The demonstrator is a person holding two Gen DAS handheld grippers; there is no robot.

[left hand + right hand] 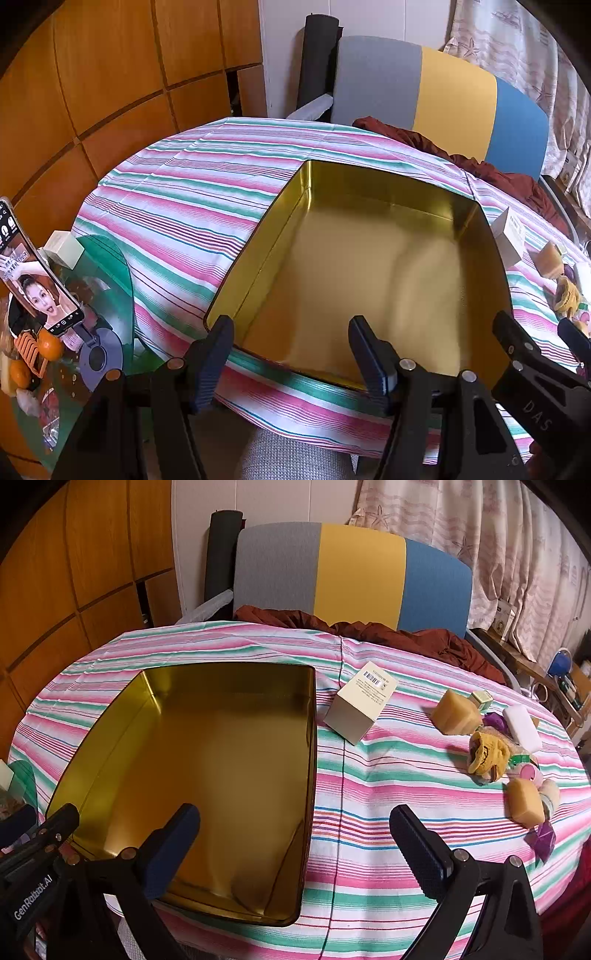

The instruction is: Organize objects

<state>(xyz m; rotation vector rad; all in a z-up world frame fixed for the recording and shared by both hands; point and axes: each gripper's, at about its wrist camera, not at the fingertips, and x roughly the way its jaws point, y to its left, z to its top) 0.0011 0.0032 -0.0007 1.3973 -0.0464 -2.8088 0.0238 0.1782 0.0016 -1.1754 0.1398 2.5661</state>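
Plainly nothing has been put away yet: the gold tin [207, 775] lies open and bare on the striped tablecloth [369, 812], toward the near left of the table, and every loose item still sits outside it. Just right of the tin's far corner a cream carton [358, 709] lies tilted on the cloth, close to the tin wall though whether it touches cannot be told. Well to the right a small heap waits: a yellow block [456, 712], a white bar [522, 727], a crumpled yellow cloth toy [487, 757], a second yellow block [524, 805] nearer the edge, and bits of purple wrapper [543, 838]. My reading is that this is the opening step, choosing a first piece. The next move probably calls for the right gripper [295, 849] to travel far and right, settle its fingers either side of the carton or a block, close, then carry it left over the tin. That gripper stands spread as wide as it goes, one finger over the tin's near right corner, the other over bare cloth, pinching nothing. The left gripper [291, 354] is parted too, less widely, hanging above the tin's near rim with nothing between its fingers. A phone on a stand [40, 280] sits off the table's left side, beside some oranges [50, 345]
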